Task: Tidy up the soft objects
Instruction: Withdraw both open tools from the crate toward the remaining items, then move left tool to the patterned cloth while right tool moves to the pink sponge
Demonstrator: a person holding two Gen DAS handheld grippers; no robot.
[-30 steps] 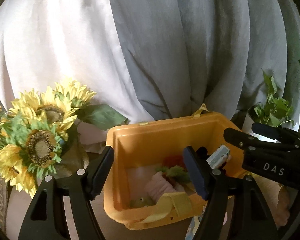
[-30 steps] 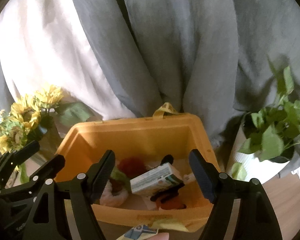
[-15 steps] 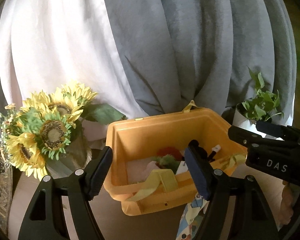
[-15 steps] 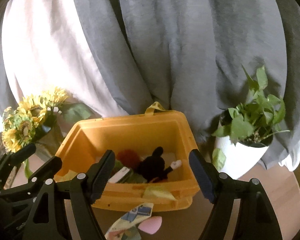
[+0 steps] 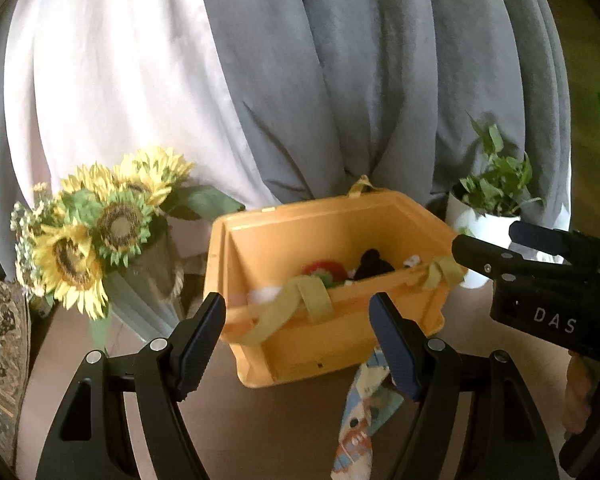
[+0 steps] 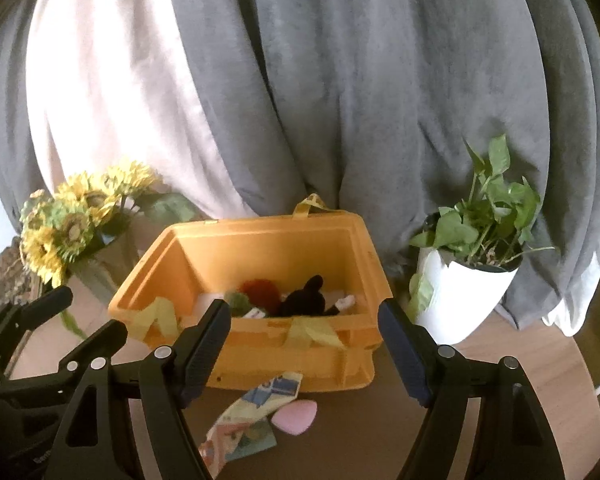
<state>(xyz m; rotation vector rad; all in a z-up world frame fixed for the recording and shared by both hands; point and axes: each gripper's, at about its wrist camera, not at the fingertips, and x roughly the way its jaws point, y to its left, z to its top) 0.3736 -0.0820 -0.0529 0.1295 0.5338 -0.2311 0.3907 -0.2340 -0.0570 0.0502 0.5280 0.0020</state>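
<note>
While both grippers hung before it, the bin point(image 6: 260, 344) sat on the table point(image 6: 380, 432) with its long side facing them, toys piled inside. A printed cloth point(image 6: 248, 420) lay just in front, running diagonally toward the bin. The left gripper point(image 5: 300, 344) and right gripper point(image 6: 304, 348) stood wide apart, holding nothing.

Smooth plastic bin point(image 6: 300, 352); matt cloth curtain point(image 6: 380, 100).
</note>
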